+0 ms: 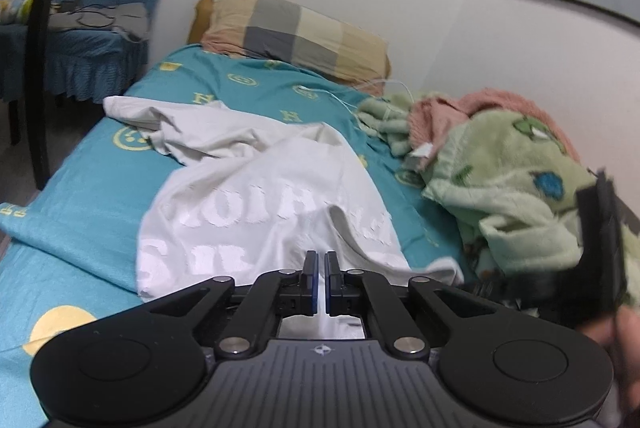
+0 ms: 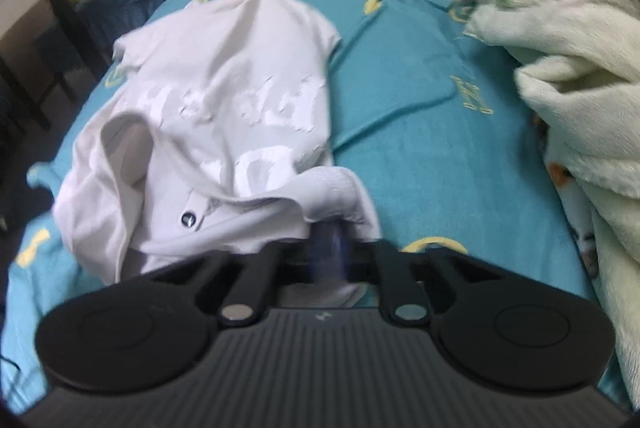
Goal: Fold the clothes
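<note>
Apparently "H" motifs on bedsheet (image 2: pixel 420 116), shirt (image 2: pixel 224 100) lettering blurred, unreadable

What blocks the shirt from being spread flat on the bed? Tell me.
Nothing visible blocks it. The white shirt lies on bare teal sheet; the green blanket is heaped apart at the side. Both tongs, left and right, pinch its edge.

One white shirt (image 1: pixel 256 188), one checked pillow (image 1: pixel 296 32), one green blanket (image 1: pixel 504 180), two tongs.

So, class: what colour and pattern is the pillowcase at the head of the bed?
The pillowcase has large tan, grey and cream checks, clearest in the left wrist view.
</note>
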